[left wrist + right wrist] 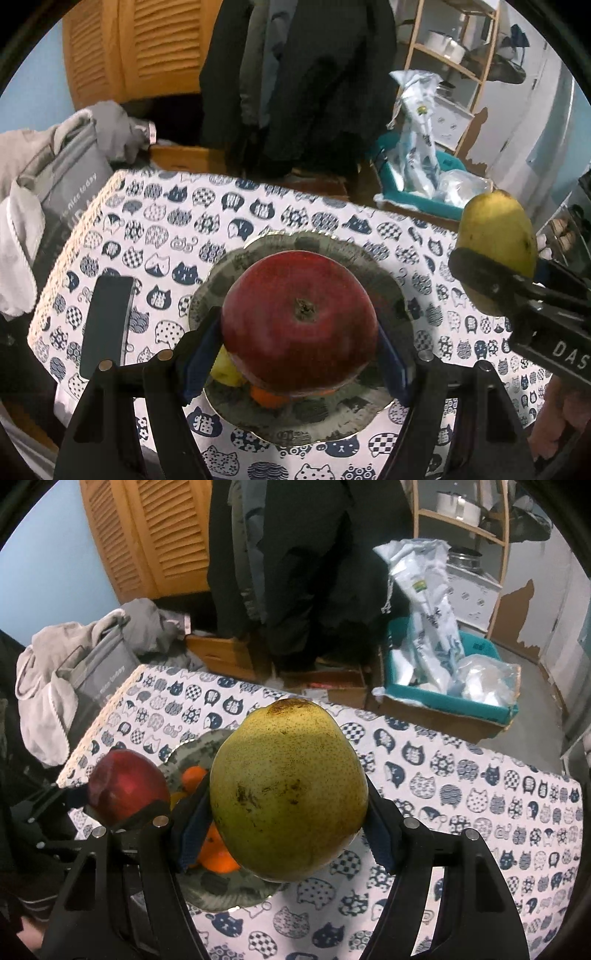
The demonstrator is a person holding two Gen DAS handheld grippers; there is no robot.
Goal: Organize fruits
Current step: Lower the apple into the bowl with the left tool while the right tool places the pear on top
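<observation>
My left gripper (297, 347) is shut on a red apple (299, 325) and holds it over a grey patterned plate (332, 251) on the cat-print table. The apple also shows in the right wrist view (125, 782). On the plate lie oranges (216, 853) and a yellow fruit (227, 371), partly hidden under the apple. My right gripper (284, 830) is shut on a green-yellow pear (288, 790), held above the table just right of the plate (192, 755). The pear also shows in the left wrist view (496, 243).
A black phone (107, 325) lies on the table left of the plate. A grey bag and clothes (55, 192) sit at the table's left end. A teal bin with plastic bags (443, 686) and cardboard boxes stand beyond the far edge.
</observation>
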